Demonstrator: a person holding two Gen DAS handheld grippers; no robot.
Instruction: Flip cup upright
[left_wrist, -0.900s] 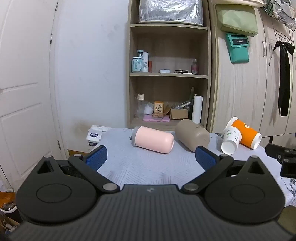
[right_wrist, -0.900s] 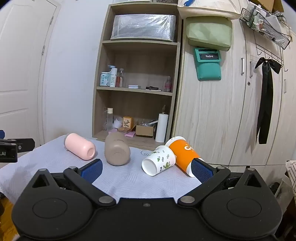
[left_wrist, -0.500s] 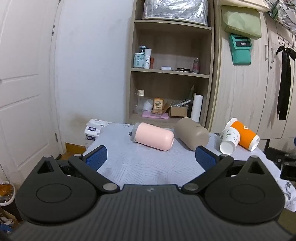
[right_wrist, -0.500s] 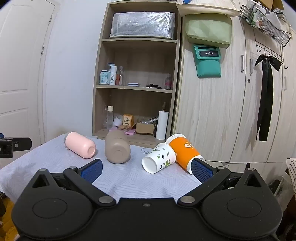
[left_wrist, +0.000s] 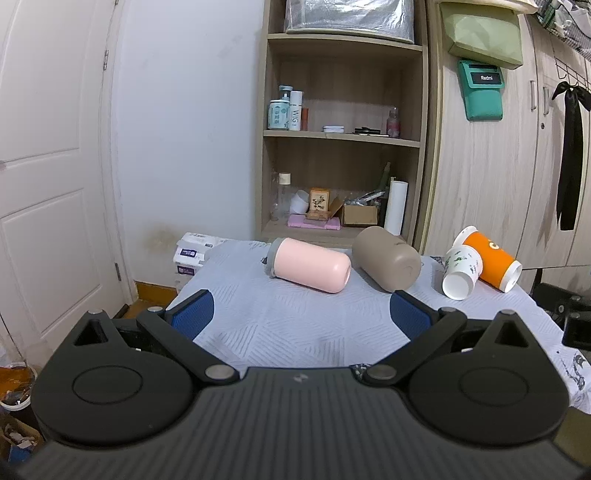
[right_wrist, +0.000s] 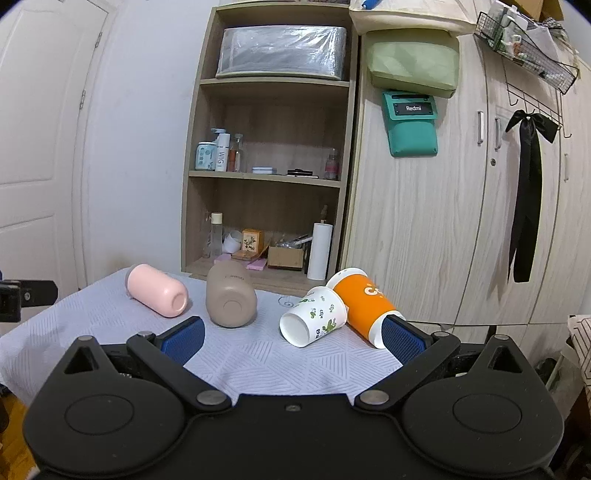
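Note:
Several cups lie on their sides on a table with a pale patterned cloth (left_wrist: 295, 325). From left to right: a pink cup (left_wrist: 310, 264) (right_wrist: 157, 290), a taupe cup (left_wrist: 386, 256) (right_wrist: 231, 297), a white floral paper cup (left_wrist: 461, 271) (right_wrist: 314, 315) and an orange paper cup (left_wrist: 493, 260) (right_wrist: 365, 304). My left gripper (left_wrist: 301, 315) is open and empty, short of the pink and taupe cups. My right gripper (right_wrist: 291, 336) is open and empty, just in front of the white cup, its right pad beside the orange cup's mouth.
A wooden shelf unit (right_wrist: 269, 177) with bottles, boxes and a paper roll stands behind the table. A wardrobe (right_wrist: 461, 221) with a teal pouch and black ribbon is at the right. A white door (left_wrist: 48, 184) and stacked boxes (left_wrist: 192, 253) are at the left.
Both grippers have shifted slightly, the left one tilting up a little and back. The cups have not moved and both grippers stay open.

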